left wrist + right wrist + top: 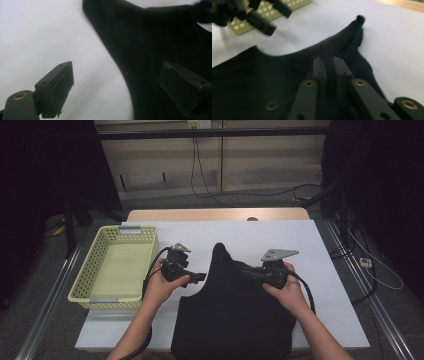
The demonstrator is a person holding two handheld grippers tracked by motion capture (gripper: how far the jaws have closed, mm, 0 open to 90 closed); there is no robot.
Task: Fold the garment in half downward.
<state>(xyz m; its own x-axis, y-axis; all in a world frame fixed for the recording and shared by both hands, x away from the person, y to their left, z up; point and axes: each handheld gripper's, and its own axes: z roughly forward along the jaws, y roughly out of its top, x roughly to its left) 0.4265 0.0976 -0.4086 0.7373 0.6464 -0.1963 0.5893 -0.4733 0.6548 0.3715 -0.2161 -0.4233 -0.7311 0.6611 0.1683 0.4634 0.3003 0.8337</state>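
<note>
The black garment [232, 315] lies flat on the white table cover [320, 250], right of the yellow basket [116, 267]. Right gripper [329, 65] — jaws pinched tight on a raised fold of the cloth. Left gripper [120, 87] — jaws wide apart, straddling the garment's edge, gripping nothing.

Black garment [232, 315] lies flat on the white table, one corner bunched upward.
</note>
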